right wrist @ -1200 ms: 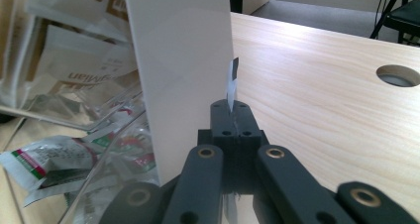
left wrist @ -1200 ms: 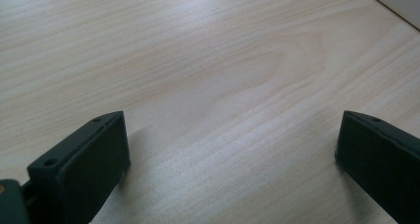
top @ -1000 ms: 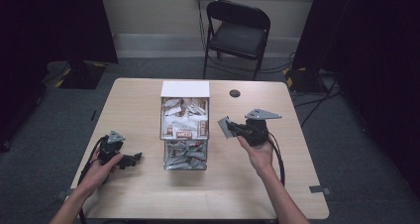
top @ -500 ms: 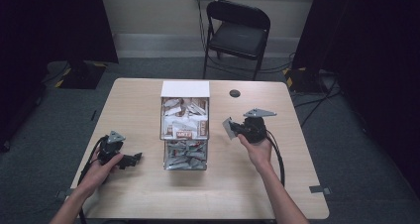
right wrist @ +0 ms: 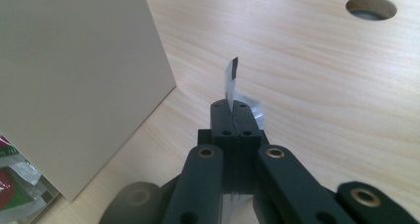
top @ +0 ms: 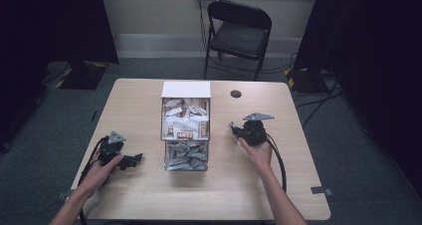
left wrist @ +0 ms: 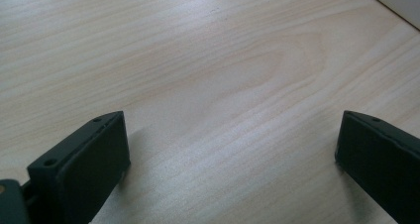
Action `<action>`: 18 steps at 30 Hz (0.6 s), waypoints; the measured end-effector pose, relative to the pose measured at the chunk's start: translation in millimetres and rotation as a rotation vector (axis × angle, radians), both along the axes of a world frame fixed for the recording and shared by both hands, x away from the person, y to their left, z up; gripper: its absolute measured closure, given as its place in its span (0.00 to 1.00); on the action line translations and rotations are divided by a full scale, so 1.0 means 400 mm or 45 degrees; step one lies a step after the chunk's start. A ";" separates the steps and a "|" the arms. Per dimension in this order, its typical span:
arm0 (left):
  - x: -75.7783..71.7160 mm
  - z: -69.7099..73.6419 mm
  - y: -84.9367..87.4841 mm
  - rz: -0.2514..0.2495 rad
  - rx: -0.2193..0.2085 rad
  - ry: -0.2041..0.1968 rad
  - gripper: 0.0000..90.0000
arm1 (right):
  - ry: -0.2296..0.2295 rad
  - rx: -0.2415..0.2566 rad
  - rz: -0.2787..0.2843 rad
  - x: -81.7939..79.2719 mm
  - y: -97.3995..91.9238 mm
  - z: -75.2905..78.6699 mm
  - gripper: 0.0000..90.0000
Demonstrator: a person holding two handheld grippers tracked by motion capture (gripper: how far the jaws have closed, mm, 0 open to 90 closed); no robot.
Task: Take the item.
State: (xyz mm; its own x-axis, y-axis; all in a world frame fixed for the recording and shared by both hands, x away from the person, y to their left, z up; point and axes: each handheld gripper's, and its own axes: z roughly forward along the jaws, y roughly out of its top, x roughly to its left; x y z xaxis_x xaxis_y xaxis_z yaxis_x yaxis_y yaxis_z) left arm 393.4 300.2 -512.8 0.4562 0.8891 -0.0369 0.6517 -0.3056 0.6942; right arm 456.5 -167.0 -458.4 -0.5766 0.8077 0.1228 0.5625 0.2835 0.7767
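A clear box (top: 185,130) full of small packets stands mid-table, its white lid (top: 185,89) at the back. To its right, my right gripper (top: 234,131) is shut on a thin silver packet (top: 232,127), low over the wood. In the right gripper view the jaws (right wrist: 231,109) pinch that packet (right wrist: 232,80), which sticks up edge-on beside the box's white wall (right wrist: 74,75). My left gripper (top: 135,159) rests on the table to the left of the box, open. Between its black fingers (left wrist: 84,169) lies bare wood (left wrist: 230,149).
A round cable hole (top: 235,93) sits in the table behind the right gripper, also seen in the right gripper view (right wrist: 371,8). A black folding chair (top: 239,31) stands beyond the far edge. Red-and-white packets (right wrist: 15,184) show through the box's clear wall.
My right gripper has sunk a little toward the table with the silver packet still pinched. The left gripper has stayed where it was.
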 end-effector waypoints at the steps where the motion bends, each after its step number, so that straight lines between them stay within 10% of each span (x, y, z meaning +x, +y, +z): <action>1: 0.000 0.000 0.000 0.000 0.000 0.000 0.00 | 0.003 -0.007 0.003 -0.001 0.002 -0.005 1.00; 18: 0.000 0.000 0.000 0.000 0.000 0.000 0.00 | 0.079 0.014 0.032 0.003 0.049 -0.079 1.00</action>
State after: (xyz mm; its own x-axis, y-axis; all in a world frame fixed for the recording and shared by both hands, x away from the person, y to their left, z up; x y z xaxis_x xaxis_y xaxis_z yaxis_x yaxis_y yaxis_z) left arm 393.4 300.2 -512.9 0.4560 0.8892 -0.0371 0.6518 -0.3053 0.6942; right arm 457.5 -147.4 -490.2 -0.5878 0.7913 0.1680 0.6026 0.2898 0.7436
